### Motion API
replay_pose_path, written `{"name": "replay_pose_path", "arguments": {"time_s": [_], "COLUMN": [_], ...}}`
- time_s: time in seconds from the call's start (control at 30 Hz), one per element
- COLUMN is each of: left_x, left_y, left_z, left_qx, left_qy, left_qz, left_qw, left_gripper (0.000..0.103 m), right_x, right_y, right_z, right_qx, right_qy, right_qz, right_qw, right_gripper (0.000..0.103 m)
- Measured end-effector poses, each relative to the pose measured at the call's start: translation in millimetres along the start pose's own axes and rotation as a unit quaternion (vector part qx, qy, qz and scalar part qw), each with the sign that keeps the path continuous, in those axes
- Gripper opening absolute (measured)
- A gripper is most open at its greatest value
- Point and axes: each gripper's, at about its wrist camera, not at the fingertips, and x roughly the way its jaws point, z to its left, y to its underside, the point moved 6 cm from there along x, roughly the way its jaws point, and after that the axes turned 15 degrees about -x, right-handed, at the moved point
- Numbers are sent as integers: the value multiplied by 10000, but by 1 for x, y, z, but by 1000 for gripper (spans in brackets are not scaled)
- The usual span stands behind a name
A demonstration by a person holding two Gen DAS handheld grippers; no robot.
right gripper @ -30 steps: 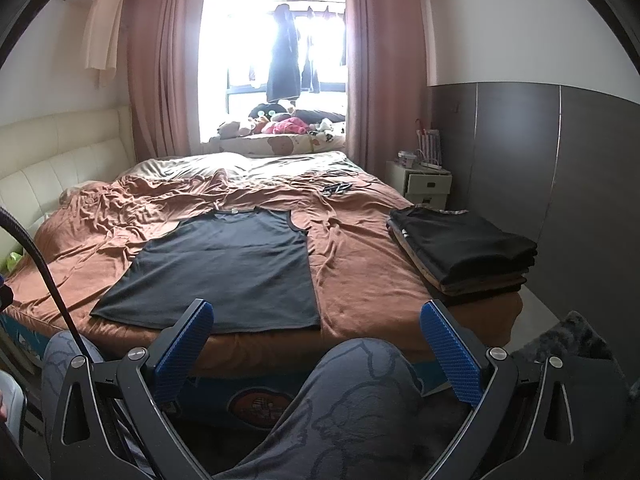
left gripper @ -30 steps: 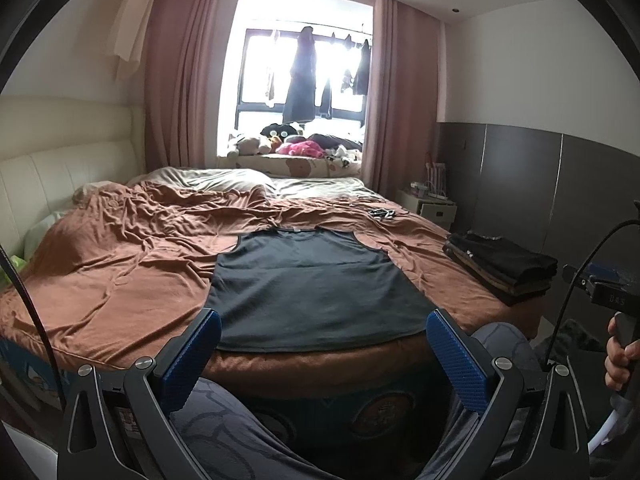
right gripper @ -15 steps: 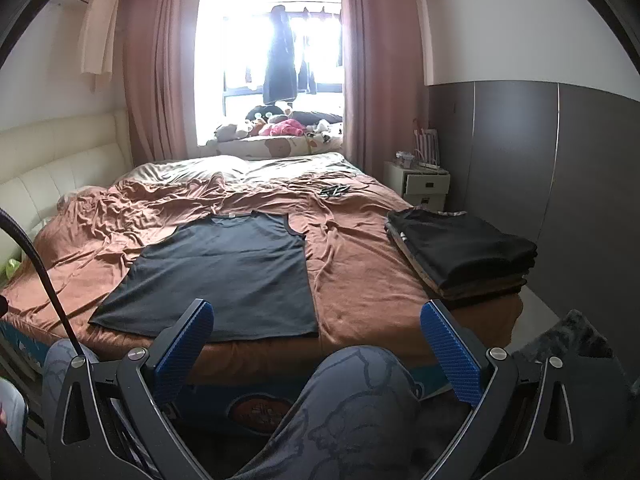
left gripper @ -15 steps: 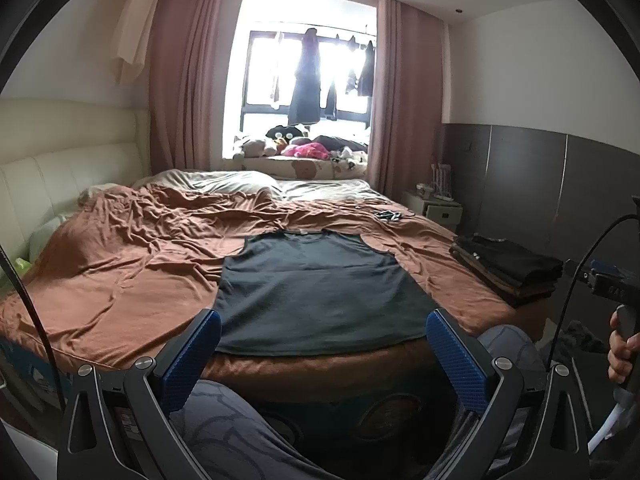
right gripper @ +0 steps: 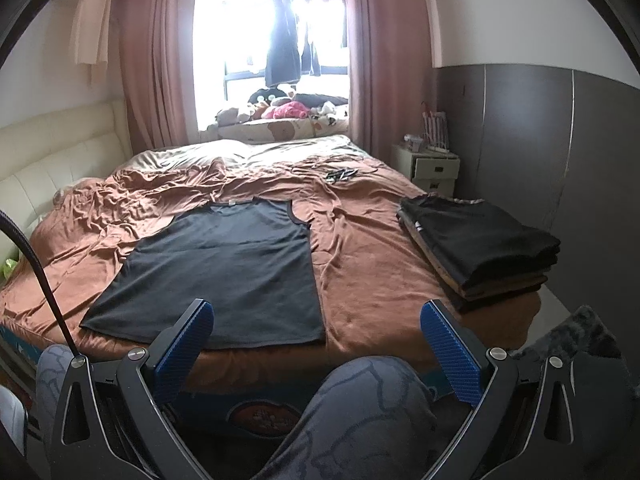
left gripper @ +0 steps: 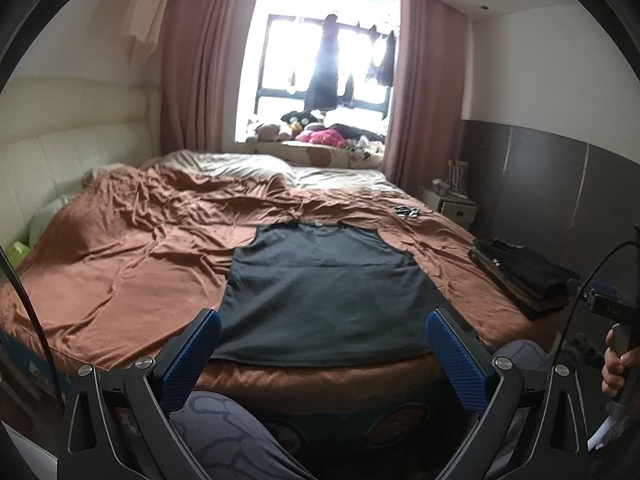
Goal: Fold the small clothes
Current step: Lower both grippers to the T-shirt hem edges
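I see my left hand-held gripper (left gripper: 320, 344) at the bottom of the left wrist view, with its blue fingers (left gripper: 191, 360) spread wide and nothing between them. My right hand-held gripper (right gripper: 316, 340) at the bottom of the right wrist view is also wide open and empty. Both are held in the air in front of the bed (left gripper: 120, 280), above a knee (right gripper: 360, 408) in grey patterned trousers. At the right edge of the left wrist view, a hand (left gripper: 618, 364) grips the handle of the other gripper.

The dark sleeveless shirt (left gripper: 324, 292) lies flat on the brown sheet, in the centre of the left wrist view, with its hem near the front edge of the bed and its neck toward the window (left gripper: 324, 60). In the right wrist view the shirt is left of centre. A pile of folded clothes (right gripper: 480, 248) sits on the right side of the bed, well apart from the shirt. A small dark thing (right gripper: 340, 175) lies on the sheet further back; I cannot tell what it is.
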Motion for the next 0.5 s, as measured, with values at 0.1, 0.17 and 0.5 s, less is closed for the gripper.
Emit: {"name": "replay_pose_path", "arguments": {"time_s": [0.1,0.17,0.5], "left_x": [12,20,67], "left_y": [-3,-5,-13], "left_z": [6,9,48], "left_qx": [-62,-84,-502], "left_qy": [-26,-98,-491], "left_qz": [74,129,557], "left_qw": [9999,9998,9960], "left_gripper": [103,103,97], "right_x": [14,22,65], "right_y": [-5,-9,-24], "right_z": [-3,-4,-11], "right_qx": [36,73,162], "right_qy": [-83,-134,-214], "right_qz": [82,136,444], "right_qw": [9999,9998,9987], "right_gripper": [103,103,103]}}
